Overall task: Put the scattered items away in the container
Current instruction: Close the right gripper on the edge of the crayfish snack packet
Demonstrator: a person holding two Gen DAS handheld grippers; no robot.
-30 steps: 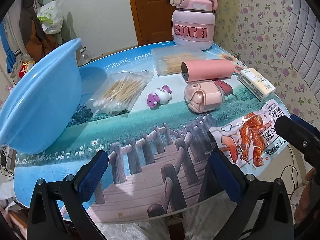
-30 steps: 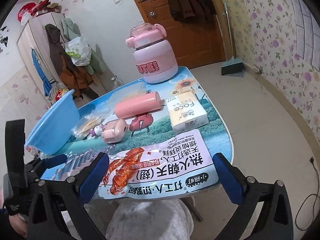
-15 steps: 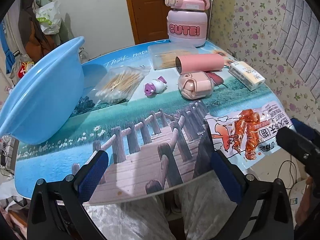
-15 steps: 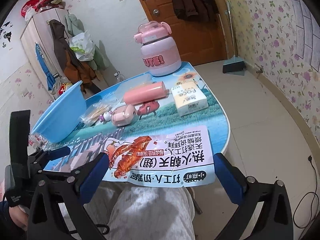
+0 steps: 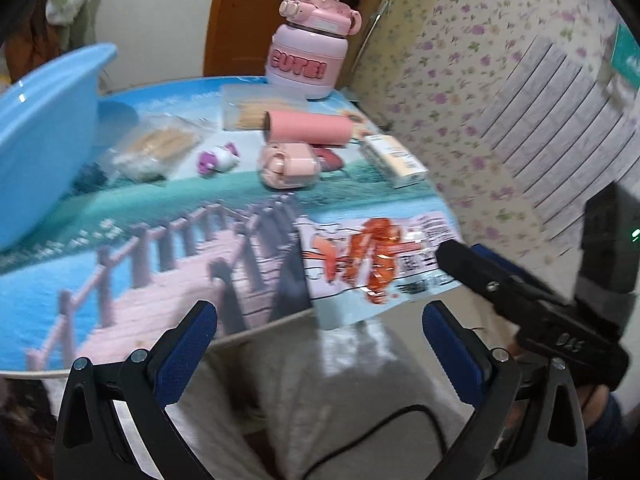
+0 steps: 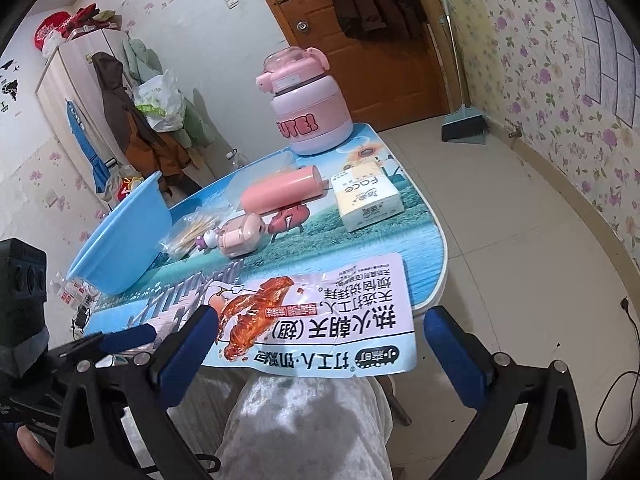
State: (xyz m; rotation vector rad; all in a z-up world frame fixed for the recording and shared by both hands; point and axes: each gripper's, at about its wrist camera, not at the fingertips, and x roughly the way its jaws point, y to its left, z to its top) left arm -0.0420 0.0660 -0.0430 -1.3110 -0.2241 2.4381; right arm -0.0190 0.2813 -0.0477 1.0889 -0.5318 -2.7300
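A tilted blue basin (image 5: 44, 136) (image 6: 124, 236) stands at the table's left. Scattered on the table lie a bag of cotton swabs (image 5: 156, 148), a small purple toy (image 5: 218, 159), a pink case (image 5: 288, 166) (image 6: 244, 236), a pink cylinder (image 5: 308, 128) (image 6: 280, 194), a tissue pack (image 5: 396, 156) (image 6: 366, 196) and a snack packet (image 5: 376, 260) (image 6: 316, 320) overhanging the near edge. My left gripper (image 5: 320, 344) is open, held off the table's near edge. My right gripper (image 6: 316, 344) is open, with the packet's near edge between its fingers, untouched.
A pink "CUTE!" jug (image 5: 308, 60) (image 6: 308, 108) and a clear box of sticks (image 5: 248, 108) stand at the table's far side. A person's light-trousered lap (image 6: 304, 432) lies below the grippers. A floral wall (image 5: 460, 80) is right; a dustpan (image 6: 464, 124) stands by the door.
Both grippers have drawn back from the table toward the lap. The left view has swung right and is blurred. Nothing on the table has moved.
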